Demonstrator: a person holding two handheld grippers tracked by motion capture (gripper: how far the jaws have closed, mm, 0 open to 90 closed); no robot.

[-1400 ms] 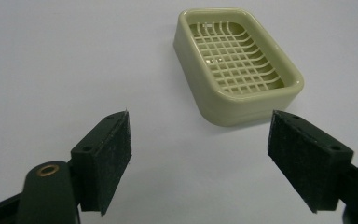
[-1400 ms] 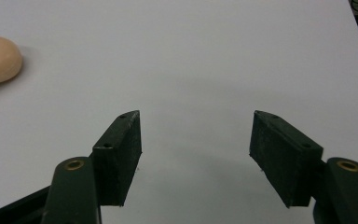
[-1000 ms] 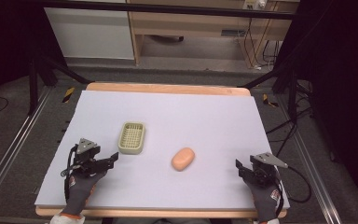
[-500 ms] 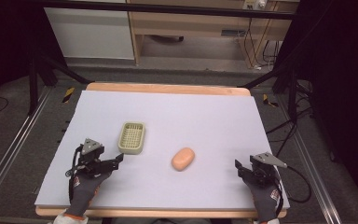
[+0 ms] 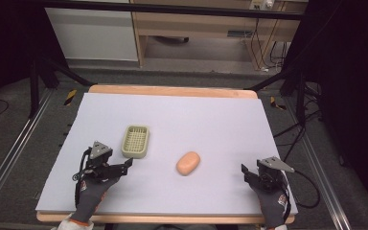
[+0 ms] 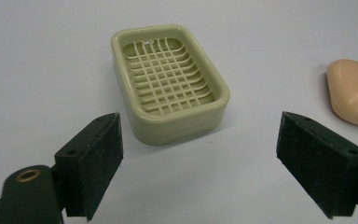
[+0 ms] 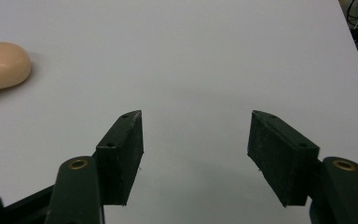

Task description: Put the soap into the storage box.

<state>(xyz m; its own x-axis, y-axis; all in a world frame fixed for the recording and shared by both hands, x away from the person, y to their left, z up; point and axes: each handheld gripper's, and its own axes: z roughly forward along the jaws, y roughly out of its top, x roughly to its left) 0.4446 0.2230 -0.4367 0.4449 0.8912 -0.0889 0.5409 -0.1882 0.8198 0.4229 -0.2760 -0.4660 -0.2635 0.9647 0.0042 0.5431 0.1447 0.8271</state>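
The left hand-held gripper (image 6: 200, 163) has just been opening its jaws and now stands wide, nothing between them, lined up on the soap dish (image 6: 168, 81) at upper centre, likely to straddle it. The soap (image 5: 188, 163) lies mid-frame on the surface (image 5: 211, 120). The right hand-held gripper (image 7: 196, 154) waits wide, empty.

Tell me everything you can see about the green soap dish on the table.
The soap dish is pale green, looks like plastic, rectangular with rounded corners and a thick raised rim. Its floor is an open lattice grid, and nothing lies in it. It sits upright and flat on the white table cover, left of the peach soap bar. Nothing touches it; the left tool is open just before it.
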